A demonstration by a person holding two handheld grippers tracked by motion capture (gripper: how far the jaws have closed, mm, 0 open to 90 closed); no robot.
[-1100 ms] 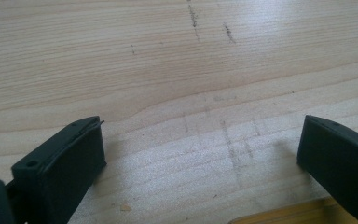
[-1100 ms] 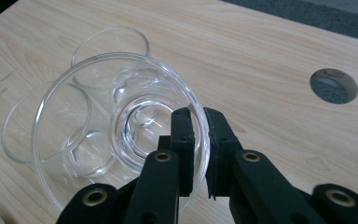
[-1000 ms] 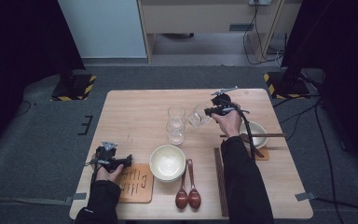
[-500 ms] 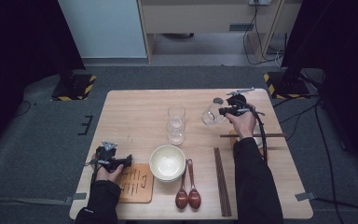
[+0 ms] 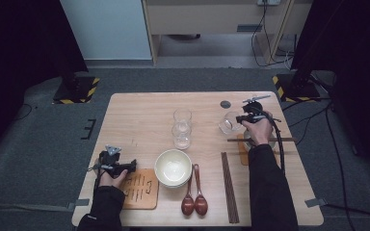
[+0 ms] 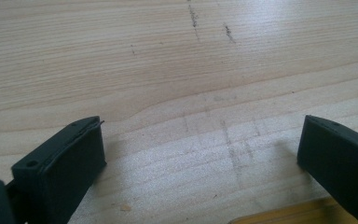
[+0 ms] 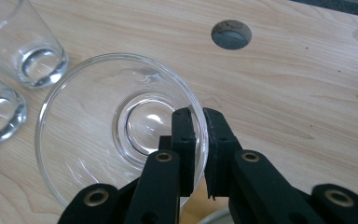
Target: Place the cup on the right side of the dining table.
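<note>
Right gripper view: pinched glass (image 7: 121,135) tilted, mouth toward camera.

I count three clear glasses: one (image 5: 229,123) pinched in my right tongs (image 5: 236,119), two (image 5: 182,129) at the surface's middle. Toward six o'clock: one cream bowl (image 5: 173,167), two brown spoons (image 5: 194,201), one bundle of dark chopsticks (image 5: 230,187), one wooden board (image 5: 142,189).

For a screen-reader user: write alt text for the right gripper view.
The right claw pinches the rim of a clear glass above a wooden table. Two more glasses stand at upper left.
</note>
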